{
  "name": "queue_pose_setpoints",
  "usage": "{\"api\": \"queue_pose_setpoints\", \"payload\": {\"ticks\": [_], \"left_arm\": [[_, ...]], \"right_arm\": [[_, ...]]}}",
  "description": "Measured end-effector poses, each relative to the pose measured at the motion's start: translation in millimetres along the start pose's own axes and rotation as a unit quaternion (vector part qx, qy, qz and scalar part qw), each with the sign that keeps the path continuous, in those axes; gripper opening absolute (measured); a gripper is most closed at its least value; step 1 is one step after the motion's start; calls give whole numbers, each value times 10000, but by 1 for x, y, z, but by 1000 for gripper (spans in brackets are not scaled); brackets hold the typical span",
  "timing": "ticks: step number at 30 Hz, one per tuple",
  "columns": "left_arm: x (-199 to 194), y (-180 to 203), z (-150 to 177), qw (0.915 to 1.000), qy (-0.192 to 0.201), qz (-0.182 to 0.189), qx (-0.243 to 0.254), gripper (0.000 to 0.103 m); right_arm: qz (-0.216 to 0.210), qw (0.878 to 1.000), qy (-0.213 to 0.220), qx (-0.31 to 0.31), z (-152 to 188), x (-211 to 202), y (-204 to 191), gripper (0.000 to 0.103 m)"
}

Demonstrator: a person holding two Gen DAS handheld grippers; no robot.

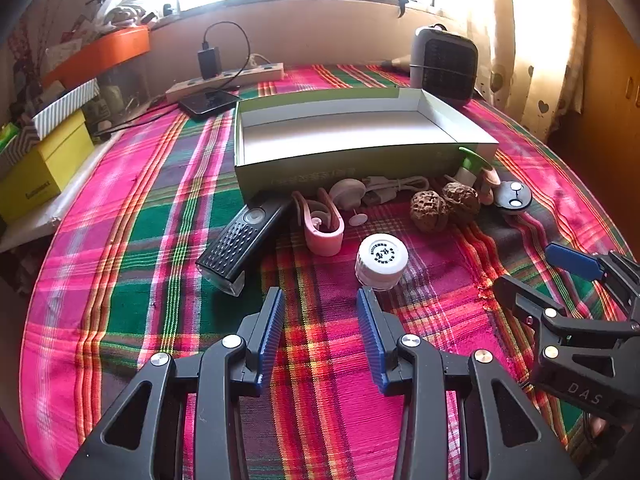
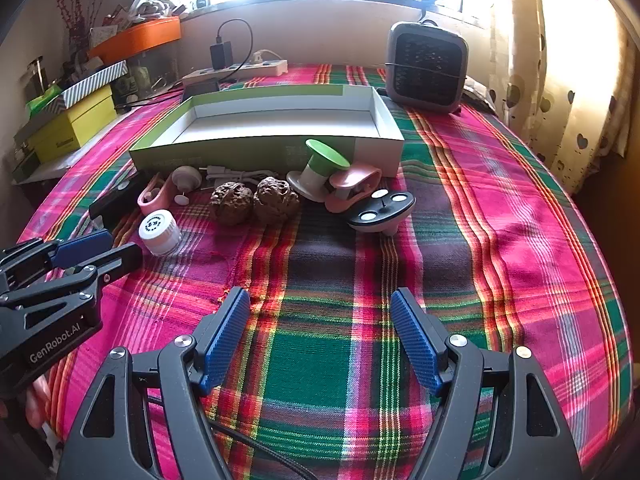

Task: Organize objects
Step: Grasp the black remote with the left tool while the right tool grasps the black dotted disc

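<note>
An open green-and-white box (image 1: 352,160) (image 2: 248,152) lies on the plaid cloth, empty. In front of it lie a black ribbed device (image 1: 240,240), a pink clip (image 1: 322,226) (image 2: 154,196), a white bottle (image 1: 382,260) (image 2: 160,232), two walnuts (image 1: 444,204) (image 2: 256,200), a white cable (image 1: 396,186), a green-topped piece (image 2: 324,166) and a black round disc (image 1: 514,196) (image 2: 380,212). My left gripper (image 1: 320,304) (image 2: 104,246) is open and empty, just short of the bottle. My right gripper (image 2: 320,304) (image 1: 532,268) is open and empty over bare cloth.
A grey fan heater (image 1: 446,66) (image 2: 426,68) stands behind the box at right. A power strip with a charger (image 1: 228,74) (image 2: 236,66) and a phone (image 1: 210,102) lie at the back left. Yellow and striped boxes (image 1: 44,152) (image 2: 72,120) are stacked at the left edge.
</note>
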State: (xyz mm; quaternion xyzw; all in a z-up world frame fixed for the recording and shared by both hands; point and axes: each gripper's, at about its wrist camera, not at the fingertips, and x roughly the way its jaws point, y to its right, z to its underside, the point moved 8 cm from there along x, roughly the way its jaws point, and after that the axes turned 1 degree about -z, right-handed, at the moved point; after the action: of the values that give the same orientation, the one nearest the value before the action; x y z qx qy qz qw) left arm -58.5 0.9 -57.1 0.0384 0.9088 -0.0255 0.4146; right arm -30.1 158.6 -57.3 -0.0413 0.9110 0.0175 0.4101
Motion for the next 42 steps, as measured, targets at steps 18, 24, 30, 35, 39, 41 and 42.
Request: {"api": "queue_pose_setpoints", "payload": {"ticks": [18, 24, 30, 35, 39, 41, 42], "left_arm": [[-21, -44, -18, 9994, 334, 80, -101, 36], [-18, -63, -23, 9987, 351, 239, -275, 36], [-6, -63, -27, 9988, 280, 382, -131, 36], [4, -64, -33, 9987, 250, 440, -47, 36], [9, -61, -36, 9984, 166, 528, 82, 36], [8, -60, -38, 9984, 188, 511, 175, 36], [8, -59, -39, 9981, 171, 558, 195, 36]], "right_arm": [[-17, 9982, -175, 567, -11, 5, 42, 73], [-27, 9969, -169, 762, -27, 13, 51, 73], [-12, 9965, -201, 809, -36, 21, 56, 73], [-14, 9957, -267, 882, -42, 30, 58, 73], [8, 9958, -280, 872, -44, 31, 58, 72], [26, 9958, -275, 875, -45, 32, 60, 69], [45, 9957, -269, 888, -45, 32, 61, 67]]}}
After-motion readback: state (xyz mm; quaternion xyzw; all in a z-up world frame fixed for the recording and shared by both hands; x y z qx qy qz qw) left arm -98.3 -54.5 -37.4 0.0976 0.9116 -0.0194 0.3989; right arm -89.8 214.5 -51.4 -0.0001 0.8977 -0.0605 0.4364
